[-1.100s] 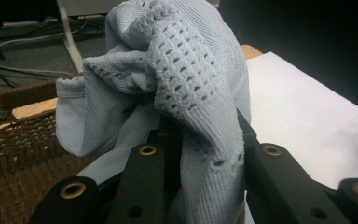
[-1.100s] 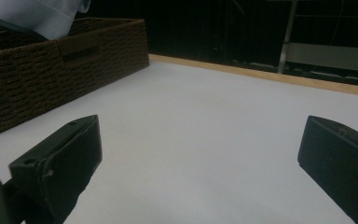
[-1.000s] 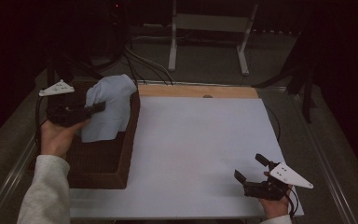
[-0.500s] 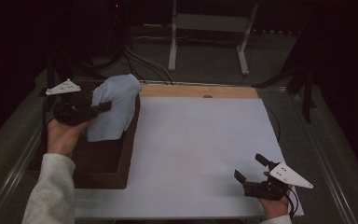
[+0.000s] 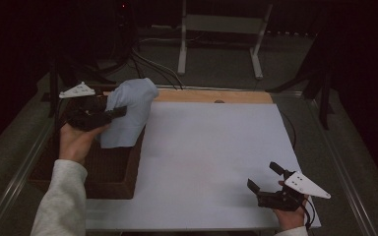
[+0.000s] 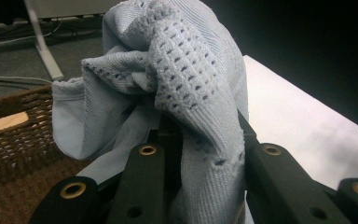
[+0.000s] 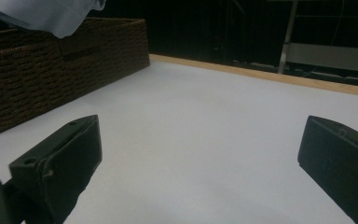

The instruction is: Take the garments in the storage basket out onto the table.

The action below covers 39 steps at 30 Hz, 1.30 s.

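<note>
Your left gripper (image 5: 120, 111) is pinching that light blue knit (image 5: 128, 113) over the basket (image 5: 109, 181) (right gripper (image 5: 265, 179) idles, jaws spread), so its hanging folds could snag the wicker rim.

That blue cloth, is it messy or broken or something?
Not broken. The cloth is bunched up and hangs crumpled from the left hand-held gripper, above the basket instead of lying in it. Its small holes look like a knit pattern, not tears.
</note>
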Each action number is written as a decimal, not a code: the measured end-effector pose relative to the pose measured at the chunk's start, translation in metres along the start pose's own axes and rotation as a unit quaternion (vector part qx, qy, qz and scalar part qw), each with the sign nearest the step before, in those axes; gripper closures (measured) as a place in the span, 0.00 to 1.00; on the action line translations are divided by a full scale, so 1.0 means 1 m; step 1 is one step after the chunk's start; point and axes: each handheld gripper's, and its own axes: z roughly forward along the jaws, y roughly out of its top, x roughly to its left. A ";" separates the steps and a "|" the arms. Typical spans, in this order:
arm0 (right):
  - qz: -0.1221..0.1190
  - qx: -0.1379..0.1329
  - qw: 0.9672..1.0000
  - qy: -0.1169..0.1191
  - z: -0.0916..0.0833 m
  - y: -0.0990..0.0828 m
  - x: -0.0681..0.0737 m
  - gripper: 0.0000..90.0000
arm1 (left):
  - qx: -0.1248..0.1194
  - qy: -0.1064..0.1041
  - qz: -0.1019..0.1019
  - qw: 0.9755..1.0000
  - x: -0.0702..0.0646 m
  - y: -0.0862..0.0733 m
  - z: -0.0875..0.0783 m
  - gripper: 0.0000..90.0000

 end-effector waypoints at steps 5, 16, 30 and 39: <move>0.001 0.000 1.000 0.000 0.000 0.000 0.000 0.00 | -0.003 -0.011 0.000 1.000 -0.004 0.002 0.005 0.82; 0.001 0.000 1.000 0.000 0.000 0.000 0.000 0.00 | 0.009 -0.027 0.004 1.000 -0.012 0.005 0.019 0.82; 0.002 -0.001 1.000 0.000 0.000 0.000 -0.001 0.00 | 0.010 -0.043 0.009 0.999 -0.024 0.010 0.034 0.82; 0.003 -0.001 1.000 -0.001 -0.001 0.000 -0.002 0.00 | 0.013 -0.056 0.012 0.998 -0.032 0.012 0.046 0.82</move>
